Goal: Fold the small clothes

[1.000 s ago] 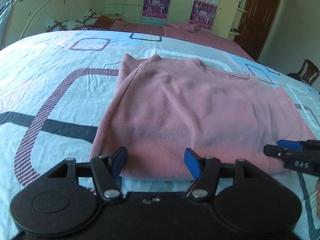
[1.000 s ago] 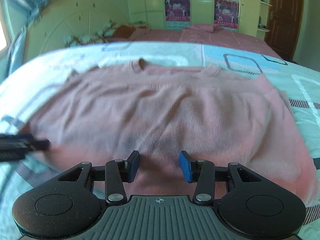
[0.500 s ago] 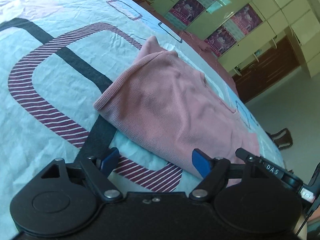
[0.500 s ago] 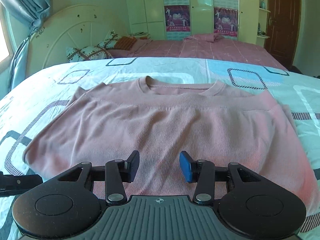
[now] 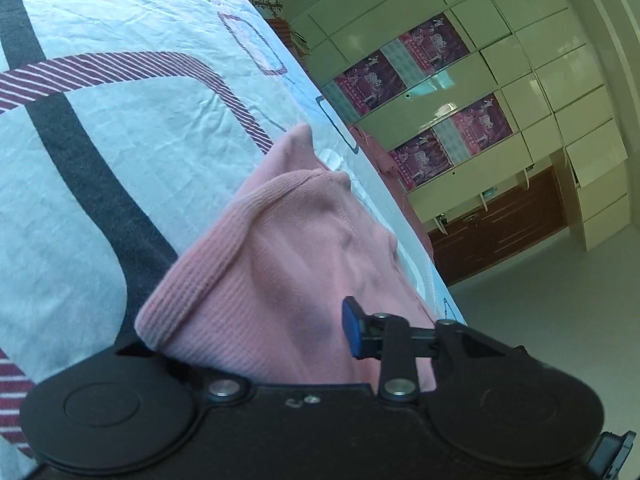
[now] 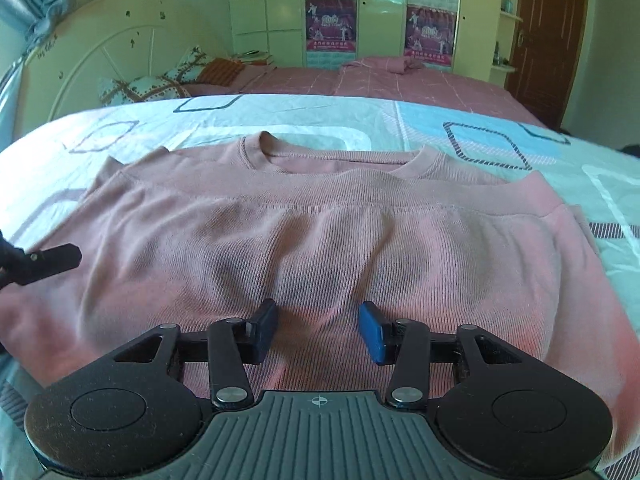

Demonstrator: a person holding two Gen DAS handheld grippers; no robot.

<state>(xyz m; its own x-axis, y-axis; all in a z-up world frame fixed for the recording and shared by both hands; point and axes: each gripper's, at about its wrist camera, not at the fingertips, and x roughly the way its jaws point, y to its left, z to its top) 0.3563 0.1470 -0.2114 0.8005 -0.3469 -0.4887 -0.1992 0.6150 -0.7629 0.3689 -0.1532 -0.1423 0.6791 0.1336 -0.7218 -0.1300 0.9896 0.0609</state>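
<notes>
In the left wrist view, the left hand-held gripper (image 5: 256, 336) is seen tilted at the left edge of the pink top (image 5: 280, 264), which lies on the patterned bed (image 5: 100, 128). One blue finger (image 5: 352, 328) is shown above the cloth; the other is hidden under the folded edge, so the cloth sits between spread jaws, not pinched. A wardrobe (image 5: 520, 80) is visible behind.

In the right wrist view, the right hand-held gripper (image 6: 318, 330) is held released, its jaws apart over the near edge of the top (image 6: 320, 232). The top is spread flat, folded across, collar far. The left gripper's tip (image 6: 52, 260) is seen at the top's left edge.
</notes>
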